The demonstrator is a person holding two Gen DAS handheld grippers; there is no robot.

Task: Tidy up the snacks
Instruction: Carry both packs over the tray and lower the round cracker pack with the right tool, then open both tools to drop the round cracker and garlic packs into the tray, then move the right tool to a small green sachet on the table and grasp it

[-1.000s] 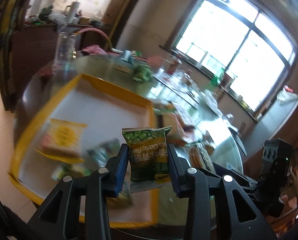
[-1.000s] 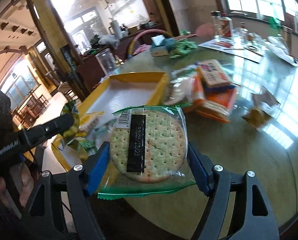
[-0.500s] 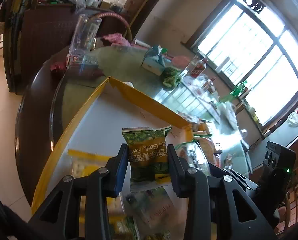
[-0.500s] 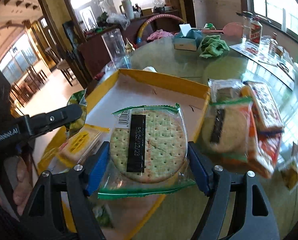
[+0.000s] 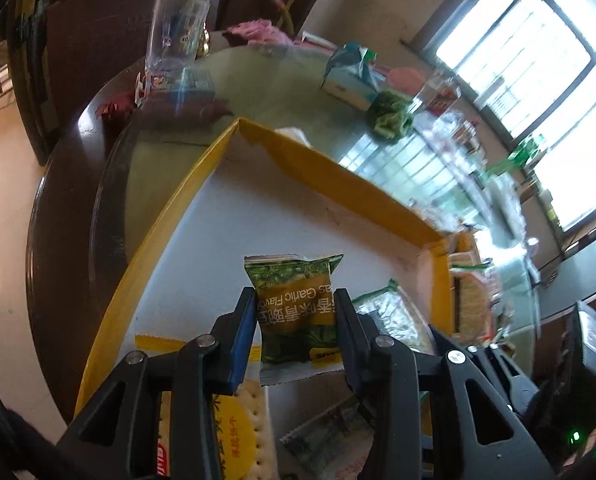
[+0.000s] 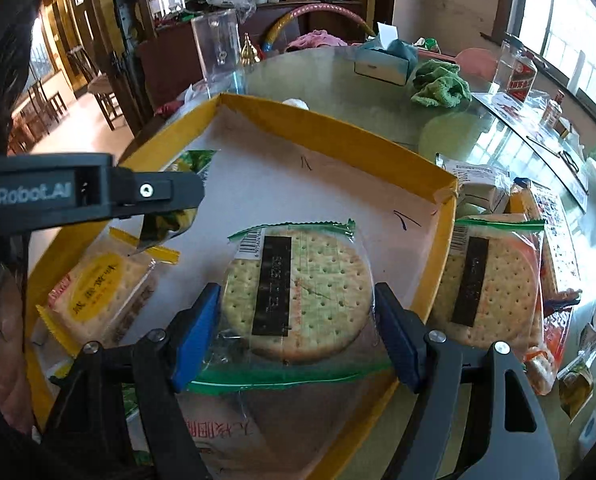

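My left gripper (image 5: pixel 296 320) is shut on a green pea snack packet (image 5: pixel 294 300) and holds it above the yellow-rimmed tray (image 5: pixel 338 176). It also shows in the right wrist view (image 6: pixel 170 196), over the tray's left side. My right gripper (image 6: pixel 298 320) is shut on a round cracker pack (image 6: pixel 298 292) with green trim, held above the tray's (image 6: pixel 330 120) near right part. A yellow cracker pack (image 6: pixel 98 292) lies in the tray at the left; it also shows in the left wrist view (image 5: pixel 234 432).
More snack packs (image 6: pixel 494 288) lie on the glass table (image 6: pixel 338 88) right of the tray. A tall clear glass (image 6: pixel 218 48), a tissue box (image 6: pixel 386 60), a green cloth (image 6: pixel 438 84) and bottles (image 6: pixel 518 68) stand beyond the tray.
Both grippers have moved over the tray with their packs still held. The view has swung from the table's right side toward the tray.
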